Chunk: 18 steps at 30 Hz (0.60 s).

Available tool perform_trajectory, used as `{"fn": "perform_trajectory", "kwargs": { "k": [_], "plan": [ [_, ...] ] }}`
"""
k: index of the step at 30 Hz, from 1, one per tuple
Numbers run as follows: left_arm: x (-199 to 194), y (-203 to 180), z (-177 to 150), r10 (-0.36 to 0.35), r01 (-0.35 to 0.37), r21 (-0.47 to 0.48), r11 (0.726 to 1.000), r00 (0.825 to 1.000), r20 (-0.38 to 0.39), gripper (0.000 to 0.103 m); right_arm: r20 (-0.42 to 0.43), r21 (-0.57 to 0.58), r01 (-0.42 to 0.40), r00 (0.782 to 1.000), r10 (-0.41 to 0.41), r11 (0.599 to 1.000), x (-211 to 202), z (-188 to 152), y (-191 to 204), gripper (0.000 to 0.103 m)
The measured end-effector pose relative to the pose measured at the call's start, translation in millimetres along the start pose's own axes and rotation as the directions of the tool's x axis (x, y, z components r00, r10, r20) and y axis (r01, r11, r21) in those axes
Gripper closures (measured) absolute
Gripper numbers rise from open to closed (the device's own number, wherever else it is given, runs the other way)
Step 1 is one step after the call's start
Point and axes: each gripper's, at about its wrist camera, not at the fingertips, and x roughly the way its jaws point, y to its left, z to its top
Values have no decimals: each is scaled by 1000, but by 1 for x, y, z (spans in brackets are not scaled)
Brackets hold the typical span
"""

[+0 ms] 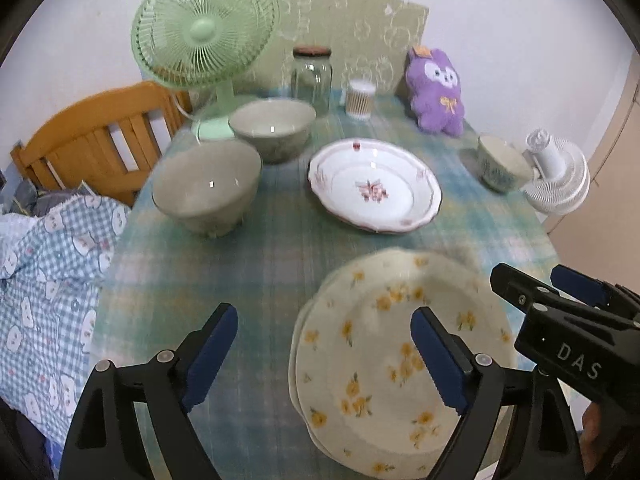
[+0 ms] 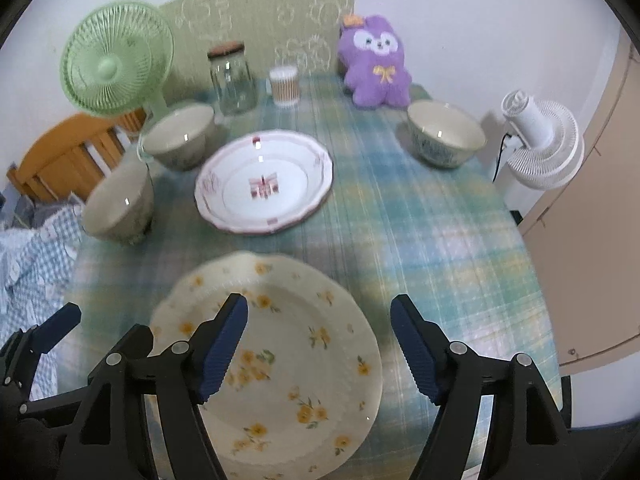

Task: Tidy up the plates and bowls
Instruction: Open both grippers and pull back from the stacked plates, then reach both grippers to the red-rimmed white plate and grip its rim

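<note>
Already the yellow-flowered plates [image 2: 276, 364] sit stacked at the near edge of the bench [image 2: 420, 220], free of both jaws. Left hand-held gripper [image 1: 324, 356] and right hand-held gripper [image 2: 320, 348] gape wide, holding nothing. Reaching for the pink-trimmed plate [image 2: 264, 180] risks clipping that overhanging stack or nearby bowls [image 1: 206, 188].

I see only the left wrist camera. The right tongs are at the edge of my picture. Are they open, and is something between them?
Observer: Open. The right wrist view shows the right tongs with nothing between them; the flowered plate lies below on the table.
Operator: And the bowl by the white fan, is something in it?
Observer: No. From that view the whole inside of the bowl shows, and it looks empty.
</note>
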Motion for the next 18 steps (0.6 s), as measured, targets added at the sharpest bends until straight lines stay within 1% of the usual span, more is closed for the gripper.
{"fn": "perform_trajectory", "kwargs": {
  "k": [4, 10, 13, 18],
  "plan": [
    [-8, 0, 17, -22, 22, -9, 1000, 999, 27, 13, 58, -5, 8, 998, -8, 1000, -15, 16, 2, 26],
    [-12, -8, 39, -4, 3, 10, 1000, 998, 67, 13, 76, -8, -28, 997, 29, 1000, -16, 37, -1, 26],
    [-6, -15, 51, 11, -12, 10, 1000, 997, 80, 13, 81, -28, -47, 995, 49, 999, -10, 50, -5, 26],
    [10, -23, 70, 35, -33, -18, 999, 996, 80, 14, 72, -61, -62, 995, 67, 996, 9, 74, -12, 26]
  ]
}}
